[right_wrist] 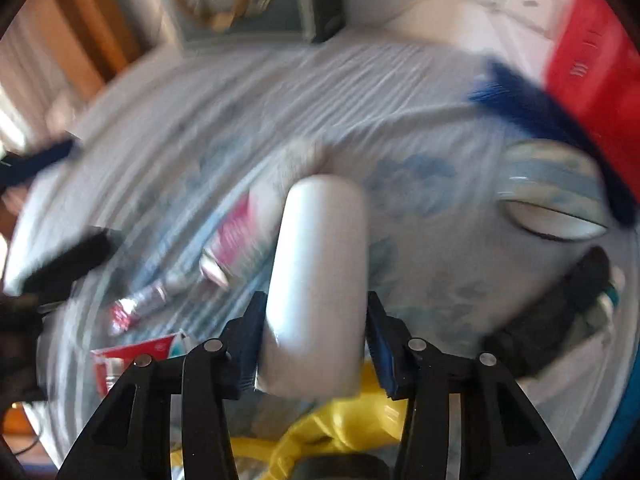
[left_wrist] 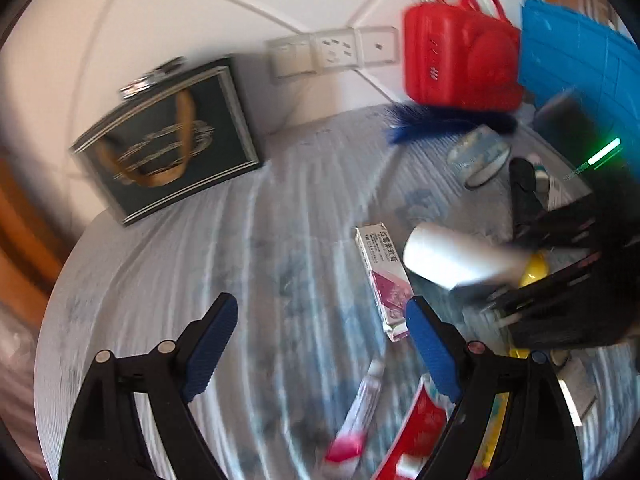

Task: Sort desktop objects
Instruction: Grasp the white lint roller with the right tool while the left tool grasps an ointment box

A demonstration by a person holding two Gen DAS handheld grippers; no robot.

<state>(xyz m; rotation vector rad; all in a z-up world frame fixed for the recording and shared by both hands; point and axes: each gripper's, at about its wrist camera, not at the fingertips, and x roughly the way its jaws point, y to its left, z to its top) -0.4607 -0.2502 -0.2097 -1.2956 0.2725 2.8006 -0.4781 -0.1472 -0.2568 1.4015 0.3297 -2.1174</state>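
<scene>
White roll [right_wrist: 320, 280] – plain, smooth cylinder, long axis running fwd along the fingers, far end rounded – clamped in right gripper [right_wrist: 314, 344] above the tablecloth [right_wrist: 200, 128]. Left gripper [left_wrist: 320, 344] spread wide, nothing in it.

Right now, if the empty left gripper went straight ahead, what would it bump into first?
Probably just the blue-patterned tablecloth. The open left gripper points at bare cloth; the medicine box lies right of that line, and the framed picture stands farther back. Depth is unclear.
</scene>
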